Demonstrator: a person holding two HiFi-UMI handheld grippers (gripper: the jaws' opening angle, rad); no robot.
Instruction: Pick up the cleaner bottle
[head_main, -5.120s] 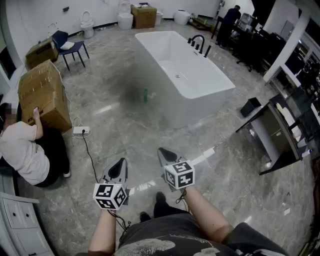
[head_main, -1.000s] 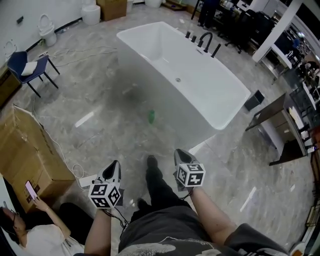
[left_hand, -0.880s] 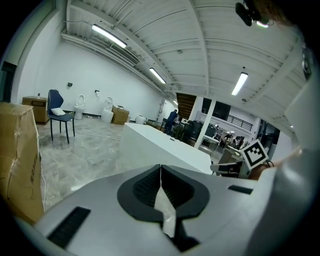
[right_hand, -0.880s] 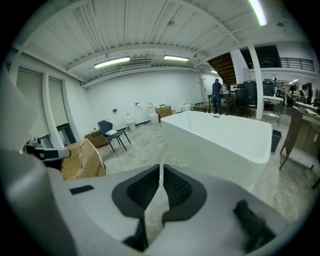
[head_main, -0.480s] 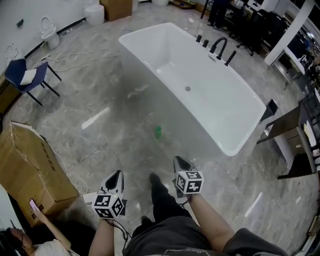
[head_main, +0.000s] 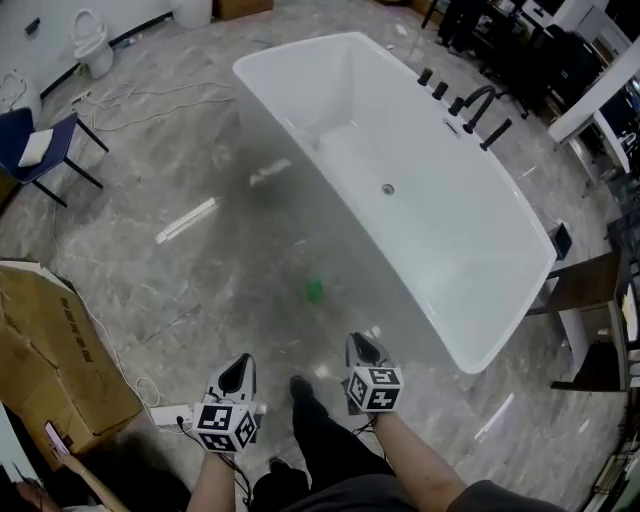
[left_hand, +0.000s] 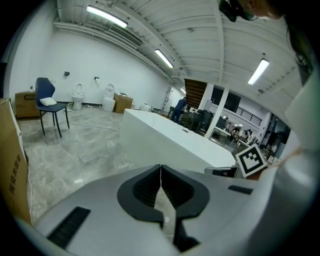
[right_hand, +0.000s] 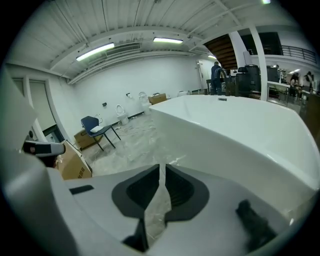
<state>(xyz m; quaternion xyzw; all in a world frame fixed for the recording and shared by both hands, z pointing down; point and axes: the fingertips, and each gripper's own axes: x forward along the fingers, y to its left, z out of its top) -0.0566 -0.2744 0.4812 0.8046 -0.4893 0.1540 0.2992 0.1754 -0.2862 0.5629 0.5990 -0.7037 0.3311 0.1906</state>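
Note:
A small green cleaner bottle stands on the grey marble floor close to the near side of the white bathtub. My left gripper is low in the head view, shut and empty, a good way short of the bottle and left of it. My right gripper is also shut with nothing in it, nearer the bottle and a little right of it. In the left gripper view the left gripper has its jaws together; the right gripper shows the same in its own view. Neither gripper view shows the bottle.
A cardboard box sits at the left, with a power strip and cable beside it. A blue chair stands at the far left. Black taps line the tub's far rim. A dark desk is at the right.
The person has walked toward the tub; the green bottle and tub now lie closer and lower in the head view. Both grippers stay shut and came forward with the body.

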